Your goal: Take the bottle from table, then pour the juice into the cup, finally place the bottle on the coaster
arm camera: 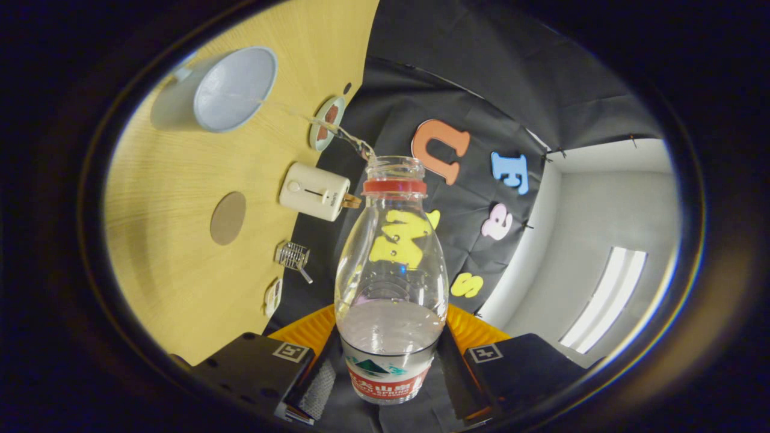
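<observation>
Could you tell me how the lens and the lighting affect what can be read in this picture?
Gripper view: fisheye bends the table edge and wall; the ceiling light is blown out; the cup casts a soft shadow; the bottle, clamped in the tool, is sharp, with reflections on its clear wall.

Recording booth indoors: black cloth wall (481,90), wooden table (180,240), white room walls, ceiling light panel (604,297)

Bare table (180,198) around cup (231,90) — white box (314,192), coaster (228,218) nearby.

Bottle (391,270) between the fingers (316,385); cup (231,90), coaster (228,218) beyond on the table (180,288).
</observation>
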### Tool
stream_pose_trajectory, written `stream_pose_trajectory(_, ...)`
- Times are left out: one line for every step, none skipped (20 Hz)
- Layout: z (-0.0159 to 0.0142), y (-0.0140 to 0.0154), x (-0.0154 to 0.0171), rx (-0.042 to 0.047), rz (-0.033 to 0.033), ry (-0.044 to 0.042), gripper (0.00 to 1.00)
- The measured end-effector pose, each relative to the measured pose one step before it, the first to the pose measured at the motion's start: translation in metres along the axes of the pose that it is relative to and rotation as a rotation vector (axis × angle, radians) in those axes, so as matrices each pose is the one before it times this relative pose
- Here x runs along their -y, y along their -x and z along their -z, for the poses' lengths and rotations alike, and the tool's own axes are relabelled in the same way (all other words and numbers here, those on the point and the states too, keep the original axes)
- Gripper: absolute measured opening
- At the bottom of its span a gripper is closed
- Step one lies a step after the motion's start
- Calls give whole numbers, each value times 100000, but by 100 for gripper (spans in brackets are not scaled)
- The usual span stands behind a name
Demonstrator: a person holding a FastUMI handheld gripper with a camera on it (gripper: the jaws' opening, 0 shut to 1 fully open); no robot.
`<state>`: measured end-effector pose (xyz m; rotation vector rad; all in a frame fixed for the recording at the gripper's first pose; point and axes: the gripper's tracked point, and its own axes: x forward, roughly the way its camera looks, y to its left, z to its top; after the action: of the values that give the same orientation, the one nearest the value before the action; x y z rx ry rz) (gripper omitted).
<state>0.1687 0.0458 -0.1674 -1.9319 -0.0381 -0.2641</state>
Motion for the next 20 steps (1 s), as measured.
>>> stream_pose_trajectory(-33,12,47,29,400,238,81)
stream_pose_trajectory(-6,21,121,1,424,255,81)
stream_pose_trajectory(54,25,52,-112,124,227,81)
stream_pose_trajectory(44,-36,54,-82,-6,284,81)
stream_pose_trajectory(56,-25,82,56,-5,314,81)
stream_pose_trajectory(42,-38,76,-68,-51,320,81)
stream_pose_trajectory(65,-9,32,-57,-134,384,81)
stream_pose_trajectory(77,-24,137,-219,-37,556,81)
stream_pose_trajectory(61,-25,109,-62,82,517,81)
stream_pose_trajectory(-46,39,118,34,339,828,81)
stream_pose_trajectory(-99,89,175,266,451,833,81)
stream_pose_trajectory(-89,-29,67,490,298,616,81)
stream_pose_trajectory(-208,61,74,458,395,415,81)
stream_pose_trajectory(26,-37,132,133,536,393,81)
stream_pose_trajectory(-60,10,164,252,684,316,81)
stream_pose_trajectory(-149,42,90,381,666,304,81)
stream_pose_trajectory(-267,113,61,619,724,706,81)
stream_pose_trajectory(-160,-105,338,739,801,1097,81)
stream_pose_trajectory(-297,95,149,733,744,1283,81)
stream_pose_trajectory(-270,-20,290,647,725,1508,81)
